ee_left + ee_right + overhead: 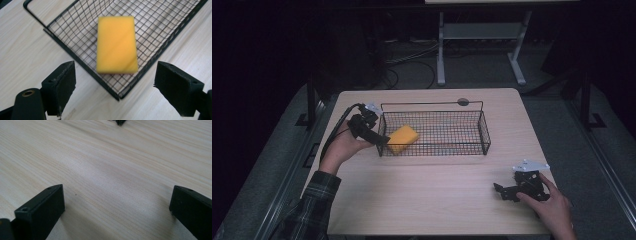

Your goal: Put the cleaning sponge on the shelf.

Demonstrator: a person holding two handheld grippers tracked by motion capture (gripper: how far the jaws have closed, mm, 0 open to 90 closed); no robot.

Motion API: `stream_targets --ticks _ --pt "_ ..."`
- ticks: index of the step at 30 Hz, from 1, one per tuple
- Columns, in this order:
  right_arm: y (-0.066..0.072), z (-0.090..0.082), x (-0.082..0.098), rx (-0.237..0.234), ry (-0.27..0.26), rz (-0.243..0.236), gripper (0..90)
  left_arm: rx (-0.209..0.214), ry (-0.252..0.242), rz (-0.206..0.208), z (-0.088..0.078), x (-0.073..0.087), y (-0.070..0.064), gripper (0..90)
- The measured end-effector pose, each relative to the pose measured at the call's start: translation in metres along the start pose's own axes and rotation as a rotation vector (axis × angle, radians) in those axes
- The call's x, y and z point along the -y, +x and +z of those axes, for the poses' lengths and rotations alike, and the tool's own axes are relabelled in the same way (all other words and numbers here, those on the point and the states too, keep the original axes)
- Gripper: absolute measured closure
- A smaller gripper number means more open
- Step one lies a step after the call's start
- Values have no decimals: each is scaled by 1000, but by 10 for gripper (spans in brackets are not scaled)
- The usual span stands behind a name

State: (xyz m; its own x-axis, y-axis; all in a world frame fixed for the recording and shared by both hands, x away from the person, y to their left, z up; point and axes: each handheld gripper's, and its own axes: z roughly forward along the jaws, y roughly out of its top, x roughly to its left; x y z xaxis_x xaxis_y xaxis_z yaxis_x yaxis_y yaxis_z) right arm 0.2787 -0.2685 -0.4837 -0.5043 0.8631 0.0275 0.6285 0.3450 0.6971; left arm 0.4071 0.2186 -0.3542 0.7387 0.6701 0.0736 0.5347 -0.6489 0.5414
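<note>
my left gripper (pixel 115 90) hangs spread and empty at the wire basket's (pixel 75 32) left corner, the yellow sponge (pixel 116 44) lying inside at twelve o'clock with its long axis running straight away, while my right gripper (pixel 517 189), also spread, rests well apart.

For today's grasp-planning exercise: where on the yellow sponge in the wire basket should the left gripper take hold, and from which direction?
Grip the sponge across its two long sides, near the middle, coming down from above. It lies flat on the floor of the basket, close to one corner, so the wire walls probably block a sideways approach. The left gripper, jaws open wide, looks broad enough to span its narrower width.
</note>
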Motion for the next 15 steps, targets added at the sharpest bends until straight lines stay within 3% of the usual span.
stream_targets --ticks 15 --pt "0 0 0 0 0 0 0 -25 -33 -29 -12 46 -14 169"
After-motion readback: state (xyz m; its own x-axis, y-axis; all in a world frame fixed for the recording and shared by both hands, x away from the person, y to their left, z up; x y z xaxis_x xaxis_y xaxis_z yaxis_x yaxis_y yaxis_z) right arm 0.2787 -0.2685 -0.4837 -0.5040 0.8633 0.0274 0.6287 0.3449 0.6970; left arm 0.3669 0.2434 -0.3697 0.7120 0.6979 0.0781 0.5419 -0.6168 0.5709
